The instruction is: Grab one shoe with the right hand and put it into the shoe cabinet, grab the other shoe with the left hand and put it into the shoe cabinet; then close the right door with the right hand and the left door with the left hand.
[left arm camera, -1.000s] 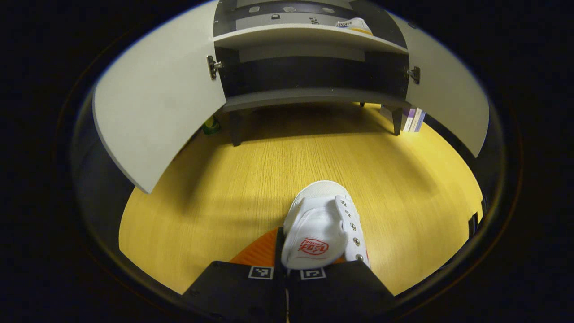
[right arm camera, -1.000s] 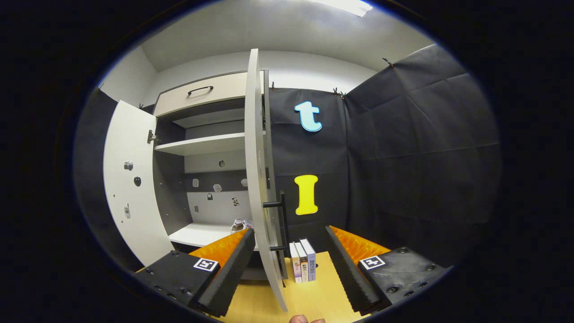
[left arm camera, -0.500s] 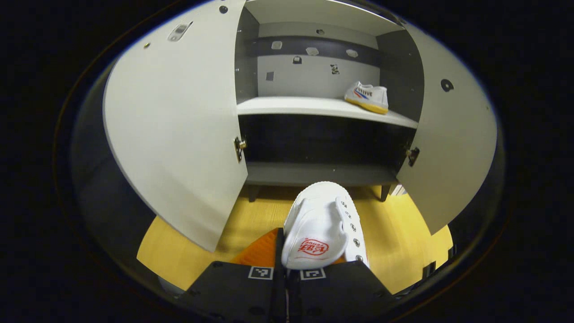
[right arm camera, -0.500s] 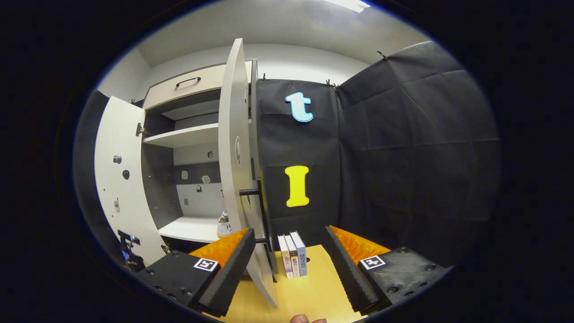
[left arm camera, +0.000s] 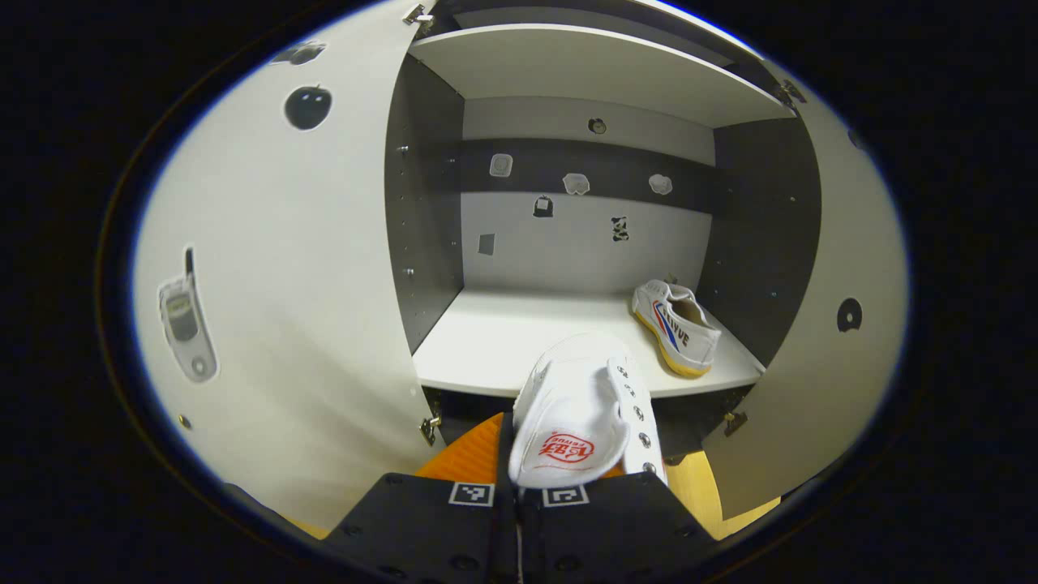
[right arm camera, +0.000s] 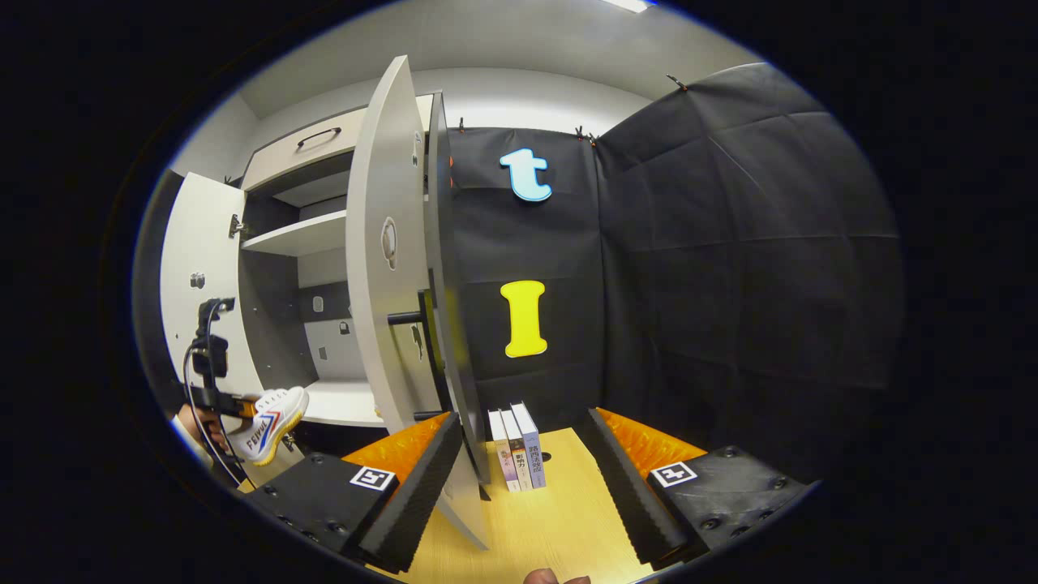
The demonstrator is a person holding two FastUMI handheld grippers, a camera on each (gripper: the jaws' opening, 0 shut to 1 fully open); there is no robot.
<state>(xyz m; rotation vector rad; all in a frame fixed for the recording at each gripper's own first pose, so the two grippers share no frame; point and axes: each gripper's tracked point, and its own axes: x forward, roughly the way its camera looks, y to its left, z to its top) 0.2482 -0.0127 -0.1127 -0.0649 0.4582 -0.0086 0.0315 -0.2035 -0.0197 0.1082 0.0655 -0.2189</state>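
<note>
My left gripper clamps a white canvas shoe before the open white-doored shoe cabinet, while my right gripper stands wide open.

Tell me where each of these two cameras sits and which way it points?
Left gripper view: rides on the left gripper, facing into the open shoe cabinet; its fingers clamp a white shoe, another shoe lies on the shelf.
Right gripper view: rides on the right gripper, facing the right door edge-on, with books beyond; its open fingers show below.
Shared: cabinet, right door, and the held shoe, which the right gripper view sees from the side.
</note>
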